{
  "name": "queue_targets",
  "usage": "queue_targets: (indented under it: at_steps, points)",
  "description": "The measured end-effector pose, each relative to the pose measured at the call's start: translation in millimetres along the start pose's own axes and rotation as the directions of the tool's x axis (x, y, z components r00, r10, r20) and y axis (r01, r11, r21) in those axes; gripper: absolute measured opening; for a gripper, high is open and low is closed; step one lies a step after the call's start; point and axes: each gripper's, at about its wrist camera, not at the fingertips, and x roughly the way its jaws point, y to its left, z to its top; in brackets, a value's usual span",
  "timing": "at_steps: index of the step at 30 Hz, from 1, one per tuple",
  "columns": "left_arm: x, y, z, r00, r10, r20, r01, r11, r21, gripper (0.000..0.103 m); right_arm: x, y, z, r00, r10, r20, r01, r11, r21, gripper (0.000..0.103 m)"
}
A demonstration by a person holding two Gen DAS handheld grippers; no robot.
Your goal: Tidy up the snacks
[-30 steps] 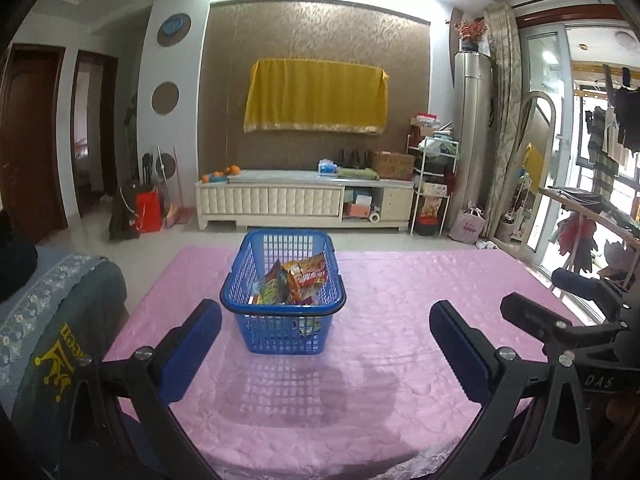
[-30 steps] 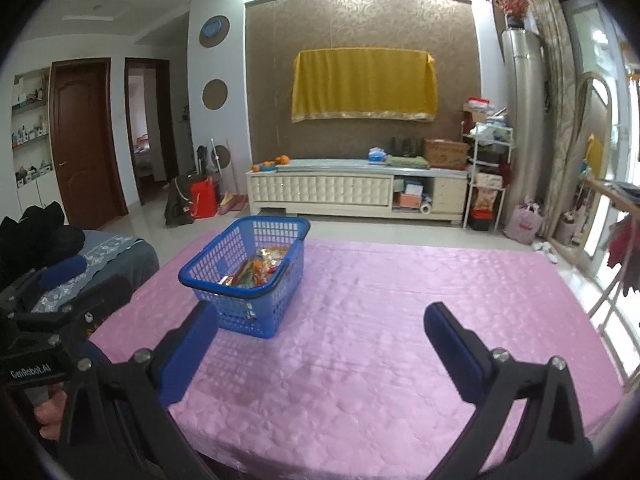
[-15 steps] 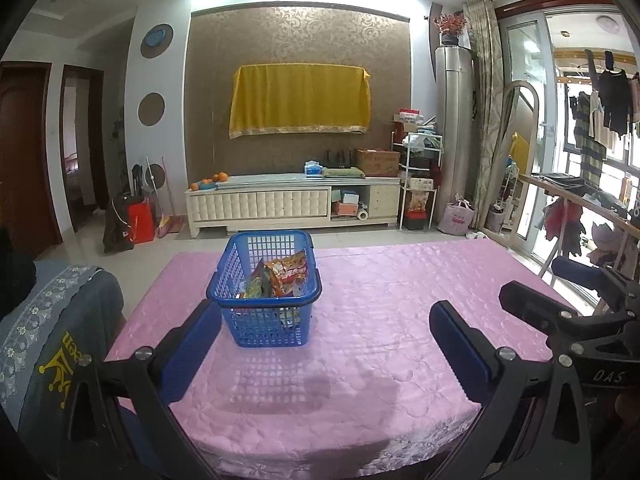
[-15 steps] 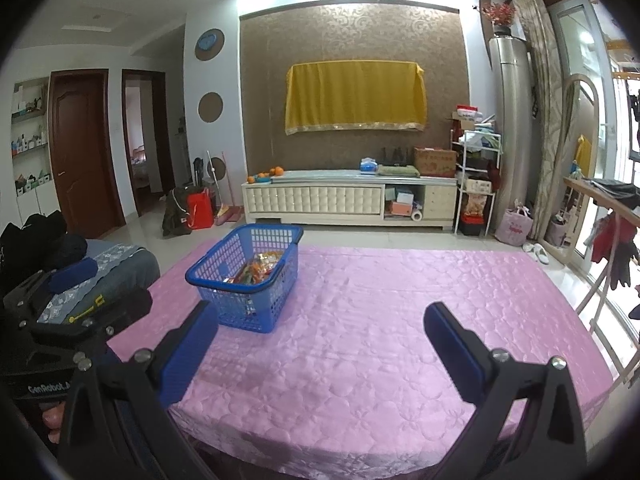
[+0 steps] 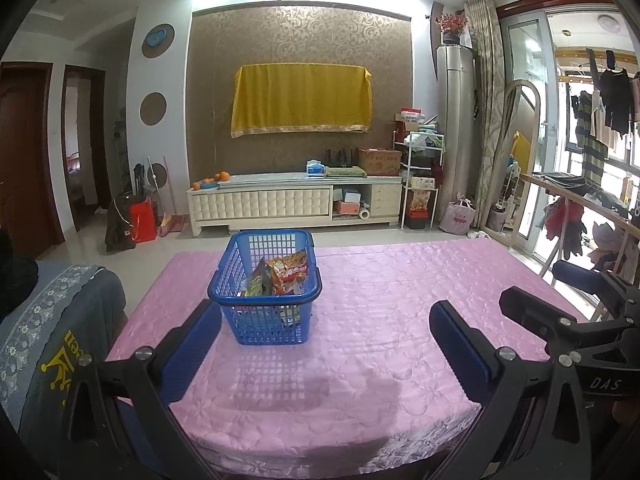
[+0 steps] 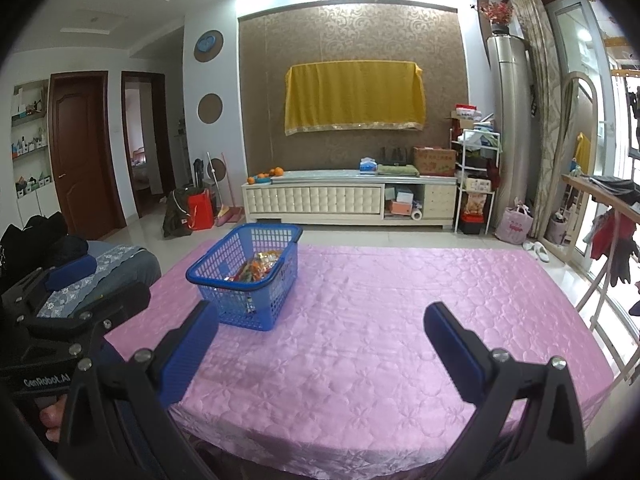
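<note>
Both claws — left claw (image 5: 326, 344), right claw (image 6: 320, 340) — gape empty near the snack-filled blue basket (image 5: 265, 308).

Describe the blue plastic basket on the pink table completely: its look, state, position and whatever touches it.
The blue plastic basket is rectangular, with lattice walls of small square holes and a thick, smooth rolled rim. It flares slightly wider at the top and stands upright on the pink quilted tablecloth, toward the table's left half, casting a gridded shadow in front. Colourful snack packets, orange-red and green, lie piled inside, some showing through the mesh. Neither gripper touches it; only the cloth beneath and the packets within do.
</note>
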Motion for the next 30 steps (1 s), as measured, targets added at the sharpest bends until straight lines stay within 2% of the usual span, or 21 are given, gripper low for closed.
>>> queue_targets:
  at_steps: [30]
  points:
    - [-4.5,-1.1,0.1,1.0,-0.01,-0.021,0.01,1.0,-0.014,0.103,-4.7,4.8,-4.5,1.0,0.0,-0.012,0.0,1.0,0.008,0.103]
